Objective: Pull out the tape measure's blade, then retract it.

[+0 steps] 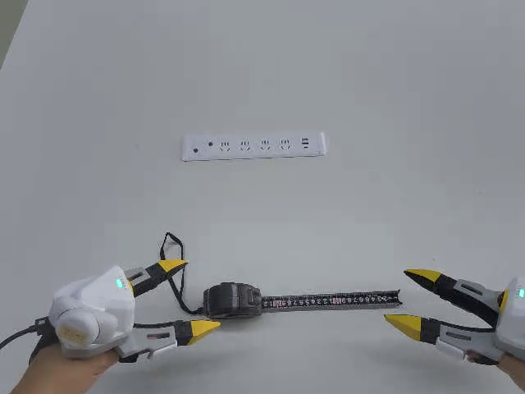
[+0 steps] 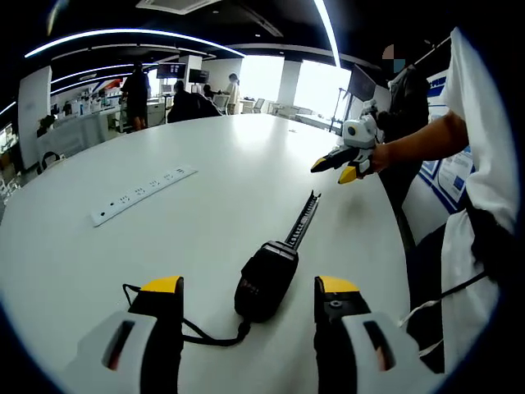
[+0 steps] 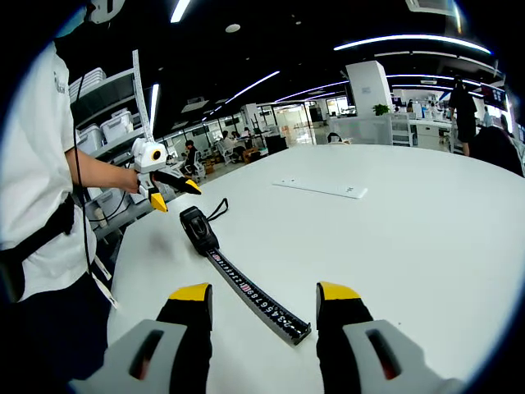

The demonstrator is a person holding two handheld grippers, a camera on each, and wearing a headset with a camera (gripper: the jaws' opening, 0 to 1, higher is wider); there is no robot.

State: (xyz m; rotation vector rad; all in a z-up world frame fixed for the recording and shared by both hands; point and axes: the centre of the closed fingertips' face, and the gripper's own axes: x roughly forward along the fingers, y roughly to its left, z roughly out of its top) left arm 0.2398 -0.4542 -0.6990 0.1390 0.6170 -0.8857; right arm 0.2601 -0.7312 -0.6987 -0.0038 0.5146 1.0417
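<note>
A black tape measure [image 1: 233, 300] lies on the white table, its blade [image 1: 332, 300] drawn out to the right and lying flat. A black wrist strap [image 1: 171, 250] trails from the case to the left. My left gripper [image 1: 197, 297] is open just left of the case, touching nothing. The case [image 2: 267, 279] lies ahead of its yellow-tipped jaws in the left gripper view. My right gripper [image 1: 410, 300] is open just right of the blade's end, apart from it. The blade's tip [image 3: 294, 330] lies between the jaws in the right gripper view, with the case [image 3: 198, 227] farther off.
A white power strip [image 1: 254, 147] lies farther back on the table [image 1: 394, 98]. Several people stand at benches behind the table in the left gripper view. Shelves with boxes [image 3: 111, 123] stand in the background of the right gripper view.
</note>
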